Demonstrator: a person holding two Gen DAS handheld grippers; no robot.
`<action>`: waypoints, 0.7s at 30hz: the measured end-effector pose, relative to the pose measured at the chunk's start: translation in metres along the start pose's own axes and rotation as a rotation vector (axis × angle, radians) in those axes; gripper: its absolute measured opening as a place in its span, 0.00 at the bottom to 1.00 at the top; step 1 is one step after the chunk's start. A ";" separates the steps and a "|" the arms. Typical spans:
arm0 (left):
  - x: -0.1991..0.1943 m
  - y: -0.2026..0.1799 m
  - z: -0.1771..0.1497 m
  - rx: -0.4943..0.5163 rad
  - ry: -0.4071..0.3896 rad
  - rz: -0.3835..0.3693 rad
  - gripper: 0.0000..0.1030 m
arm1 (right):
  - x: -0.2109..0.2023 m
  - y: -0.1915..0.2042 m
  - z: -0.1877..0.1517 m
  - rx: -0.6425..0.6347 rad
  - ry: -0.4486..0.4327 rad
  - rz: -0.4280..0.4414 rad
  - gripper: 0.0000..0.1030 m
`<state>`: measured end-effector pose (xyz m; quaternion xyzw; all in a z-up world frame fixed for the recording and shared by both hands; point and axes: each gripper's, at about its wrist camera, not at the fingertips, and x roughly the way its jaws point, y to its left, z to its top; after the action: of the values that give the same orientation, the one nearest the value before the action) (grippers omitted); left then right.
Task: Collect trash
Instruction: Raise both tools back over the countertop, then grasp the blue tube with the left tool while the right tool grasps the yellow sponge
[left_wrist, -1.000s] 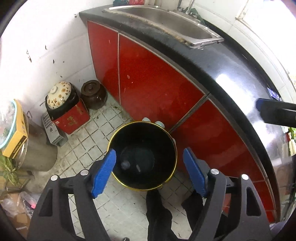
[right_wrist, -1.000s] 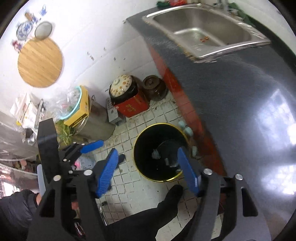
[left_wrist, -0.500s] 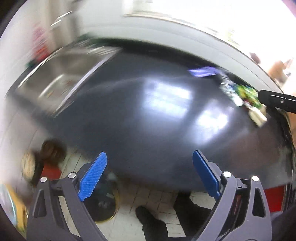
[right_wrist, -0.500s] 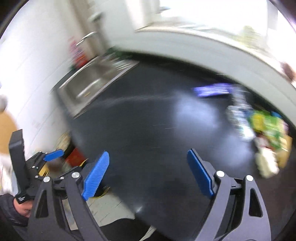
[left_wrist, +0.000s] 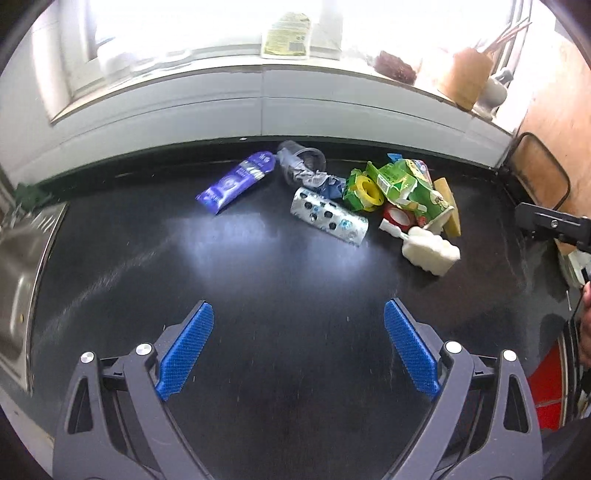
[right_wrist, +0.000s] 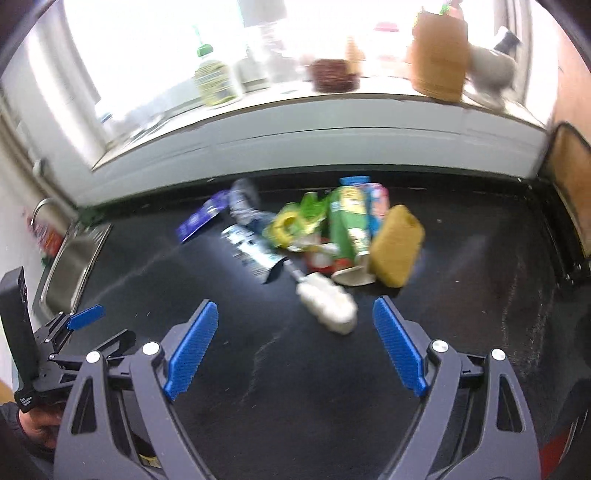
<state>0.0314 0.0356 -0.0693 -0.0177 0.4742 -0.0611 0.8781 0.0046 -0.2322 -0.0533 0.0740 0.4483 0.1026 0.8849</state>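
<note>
Both claws hang released over the dark surface (left_wrist: 295, 280); left claw (left_wrist: 297, 349) suits the purple tube (left_wrist: 236, 182); right claw (right_wrist: 291, 347) the near white brush (right_wrist: 327, 304); clamp squarely.

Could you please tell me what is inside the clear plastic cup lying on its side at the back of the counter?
The clear plastic cup holds crumpled grey-blue wrapping spilling from its mouth; anything deeper inside is hidden.
</note>
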 end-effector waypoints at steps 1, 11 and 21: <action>0.007 0.000 0.006 0.008 0.005 0.004 0.88 | 0.002 0.000 0.002 0.009 0.001 -0.004 0.81; 0.071 0.031 0.057 0.072 0.006 0.050 0.88 | 0.055 -0.053 0.035 0.147 0.066 -0.043 0.81; 0.192 0.071 0.129 0.240 0.031 0.088 0.88 | 0.138 -0.105 0.066 0.251 0.188 -0.090 0.81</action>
<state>0.2498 0.0785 -0.1637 0.1091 0.4771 -0.0792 0.8685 0.1494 -0.3025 -0.1458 0.1539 0.5411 0.0124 0.8267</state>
